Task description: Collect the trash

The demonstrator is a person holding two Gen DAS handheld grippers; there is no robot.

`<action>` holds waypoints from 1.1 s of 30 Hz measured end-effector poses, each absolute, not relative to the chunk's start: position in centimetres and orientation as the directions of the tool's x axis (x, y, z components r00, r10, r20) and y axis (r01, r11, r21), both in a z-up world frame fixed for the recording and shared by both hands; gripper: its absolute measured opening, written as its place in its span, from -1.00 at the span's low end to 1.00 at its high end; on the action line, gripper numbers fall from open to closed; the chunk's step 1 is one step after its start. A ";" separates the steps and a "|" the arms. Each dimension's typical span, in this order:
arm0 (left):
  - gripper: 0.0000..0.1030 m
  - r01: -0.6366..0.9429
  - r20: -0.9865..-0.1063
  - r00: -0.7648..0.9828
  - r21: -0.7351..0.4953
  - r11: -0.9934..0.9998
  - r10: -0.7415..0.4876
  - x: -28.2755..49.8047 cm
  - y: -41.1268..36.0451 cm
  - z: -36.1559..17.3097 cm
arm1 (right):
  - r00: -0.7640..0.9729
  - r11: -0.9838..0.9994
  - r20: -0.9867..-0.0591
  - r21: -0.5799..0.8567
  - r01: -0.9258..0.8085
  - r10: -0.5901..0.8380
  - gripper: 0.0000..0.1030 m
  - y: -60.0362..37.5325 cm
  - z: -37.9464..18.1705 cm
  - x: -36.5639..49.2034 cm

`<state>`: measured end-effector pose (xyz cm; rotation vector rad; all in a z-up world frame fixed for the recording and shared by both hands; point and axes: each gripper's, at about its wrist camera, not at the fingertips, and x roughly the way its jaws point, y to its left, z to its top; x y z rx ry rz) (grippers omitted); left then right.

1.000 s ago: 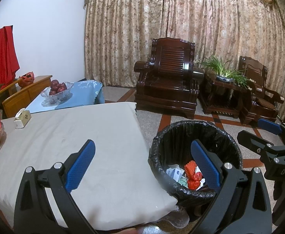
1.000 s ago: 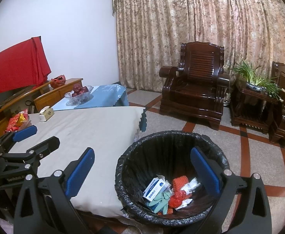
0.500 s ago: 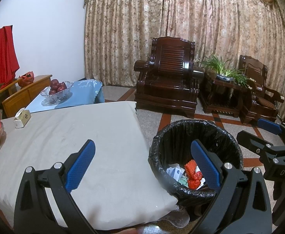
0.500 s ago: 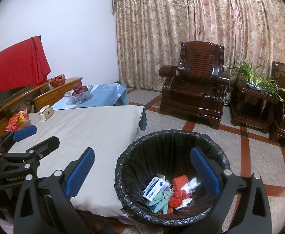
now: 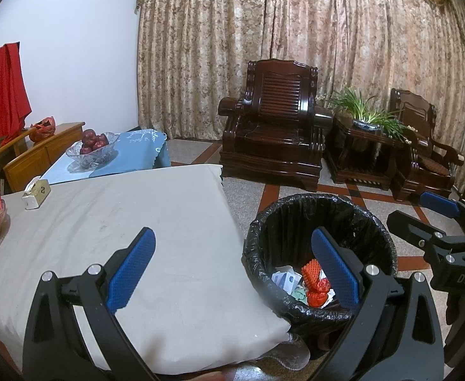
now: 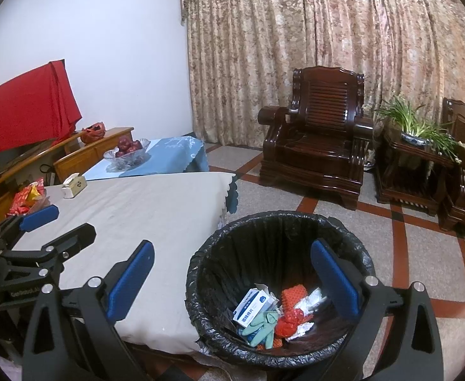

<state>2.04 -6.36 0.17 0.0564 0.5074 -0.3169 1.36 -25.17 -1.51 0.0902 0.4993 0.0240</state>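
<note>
From the left wrist, the left gripper (image 5: 230, 265) is seen with its blue-padded fingers (image 5: 130, 266) spread apart and empty above the surface covered in a plain beige cloth (image 5: 121, 222), while the round bin lined with a black plastic bag (image 5: 319, 219) stands just beside that surface's corner. From the right wrist, the right gripper (image 6: 232, 274) is likewise held apart and empty over the bin, where a white-and-blue carton (image 6: 254, 305), a green glove (image 6: 261, 327) and red-orange scraps (image 6: 291, 309) lie; the collecting looks largely done, so the cloth is best scanned for leftovers with the fingers kept wide.
</note>
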 end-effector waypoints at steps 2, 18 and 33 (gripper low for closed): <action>0.86 0.312 -0.486 0.826 -0.025 0.950 -0.284 2.0 -6.3 0.2 | 0.878 0.996 -0.477 0.092 -0.001 0.045 0.88 -25.2 -1.5 1.4; 0.86 0.312 -0.487 0.826 -0.024 0.950 -0.284 2.0 -6.4 0.3 | 0.878 0.996 -0.477 0.092 -0.001 0.044 0.88 -25.2 -1.4 1.4; 0.86 0.312 -0.487 0.826 -0.023 0.950 -0.283 2.0 -6.5 0.4 | 0.878 0.996 -0.477 0.091 -0.002 0.045 0.88 -25.3 -1.6 1.5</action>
